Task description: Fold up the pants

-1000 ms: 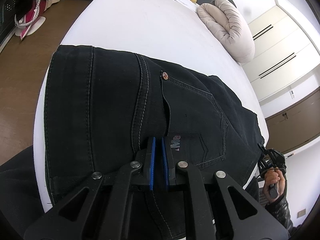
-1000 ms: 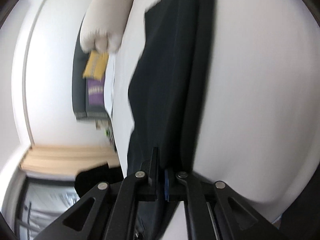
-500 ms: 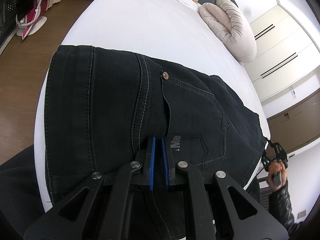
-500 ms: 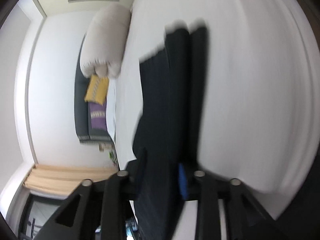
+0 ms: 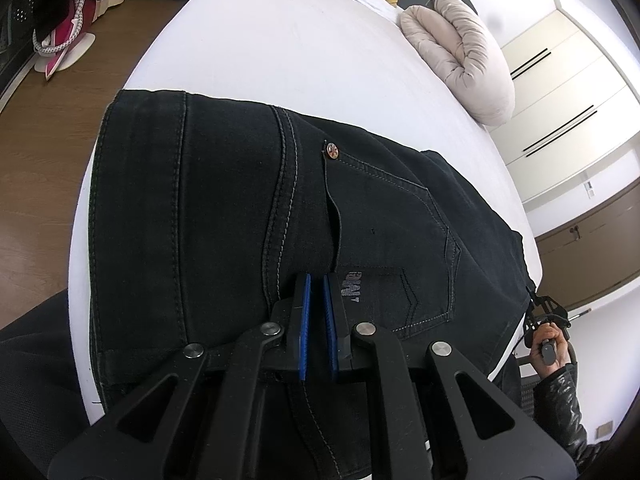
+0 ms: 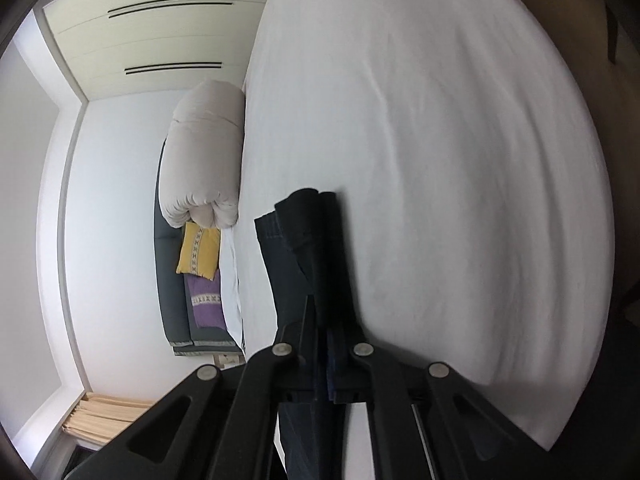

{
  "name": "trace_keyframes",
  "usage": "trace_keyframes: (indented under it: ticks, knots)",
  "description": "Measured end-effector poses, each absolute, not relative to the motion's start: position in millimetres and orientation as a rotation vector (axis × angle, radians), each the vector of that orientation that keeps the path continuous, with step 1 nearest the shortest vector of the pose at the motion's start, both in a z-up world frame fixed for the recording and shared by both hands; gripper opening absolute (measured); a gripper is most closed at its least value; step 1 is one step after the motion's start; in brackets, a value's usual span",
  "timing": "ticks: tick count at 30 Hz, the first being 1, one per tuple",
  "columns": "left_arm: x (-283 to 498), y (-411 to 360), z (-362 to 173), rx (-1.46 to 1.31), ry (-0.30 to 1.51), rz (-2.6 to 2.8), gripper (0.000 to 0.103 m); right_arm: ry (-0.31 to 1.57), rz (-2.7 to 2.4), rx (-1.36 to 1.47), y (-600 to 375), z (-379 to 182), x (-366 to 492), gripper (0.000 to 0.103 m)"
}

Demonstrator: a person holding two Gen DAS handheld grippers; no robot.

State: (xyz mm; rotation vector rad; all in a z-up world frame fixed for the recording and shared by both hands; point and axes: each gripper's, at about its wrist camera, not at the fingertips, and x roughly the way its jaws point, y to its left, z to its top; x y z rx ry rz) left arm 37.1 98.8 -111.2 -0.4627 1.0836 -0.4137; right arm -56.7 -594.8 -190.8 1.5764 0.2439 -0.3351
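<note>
The black pants (image 5: 224, 216) lie folded on the white bed (image 5: 280, 48), waistband and back pocket directly ahead of the left gripper (image 5: 316, 292); its blue pads (image 5: 305, 320) stand pressed almost together with only a thin slit between them, and whether any denim sits in that slit cannot be told; far to its right the right gripper (image 5: 546, 312) shows at the pants' end, held in a hand (image 5: 548, 354); in the right wrist view the right gripper (image 6: 326, 336) pinches the gathered leg cloth (image 6: 308, 248), lifted off the bed (image 6: 460, 160); a rolled duvet (image 6: 204, 160) and yellow cushion (image 6: 198, 252) lie to its left
</note>
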Motion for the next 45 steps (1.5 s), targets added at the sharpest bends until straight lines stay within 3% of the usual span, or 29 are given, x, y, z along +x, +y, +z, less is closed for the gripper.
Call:
trace_keyframes:
  ticks: [8,10,12,13,14,16,17,19,25,26,32,39,42,45]
  knots:
    - [34.6,100.0,-103.6,-0.464,1.068,-0.398,0.009,0.274,-0.317,1.580,-602.5,-190.7,-67.4,0.002]
    - [32.5,100.2,-93.1,-0.445,1.050,-0.379,0.009,0.279,-0.391,1.536,-603.1,-174.5,-81.2,0.012]
    - [29.8,99.9,-74.5,-0.437,1.005,-0.377,0.009,0.259,-0.518,1.423,-598.4,-144.4,-98.2,0.057]
    - [29.5,98.3,-66.2,-0.432,0.987,-0.379,0.009,0.263,-0.511,1.358,-594.4,-128.5,-97.5,0.059]
    - [30.3,93.3,-55.1,-0.430,0.963,-0.397,0.009,0.291,-0.446,1.302,-588.6,-115.6,-87.8,0.058]
    - [36.4,74.7,-37.3,-0.417,0.932,-0.453,0.009,0.456,-0.226,1.192,-557.2,-96.0,-41.2,0.036]
    - [41.8,59.2,-30.4,-0.400,0.928,-0.489,0.009,0.531,-0.142,1.157,-536.6,-93.8,-23.1,0.019]
    - [52.8,26.5,-23.8,-0.378,0.931,-0.555,0.009,0.692,0.049,1.087,-482.3,-94.1,23.4,0.010]
    - [82.0,-89.5,-48.0,-0.238,1.061,-0.716,0.009,1.027,0.168,1.172,-425.3,-163.9,107.9,0.009]
    - [85.0,-98.1,-54.4,-0.221,1.082,-0.717,0.009,1.045,0.143,1.225,-434.8,-178.4,113.5,0.000]
    - [102.1,-95.1,-102.0,-0.265,1.192,-0.651,0.009,0.905,0.003,1.237,-514.0,-174.9,143.2,0.000]
    - [97.6,-86.2,-102.9,-0.301,1.174,-0.648,0.009,0.600,-0.407,1.242,-618.3,-152.8,104.8,0.000]
    - [91.1,-84.5,-95.4,-0.291,1.169,-0.615,0.009,0.576,-0.417,1.197,-613.1,-126.5,84.4,0.007]
    - [84.1,-106.4,-75.5,-0.271,1.125,-0.677,0.009,0.603,-0.136,1.179,-560.9,-114.5,86.1,0.007]
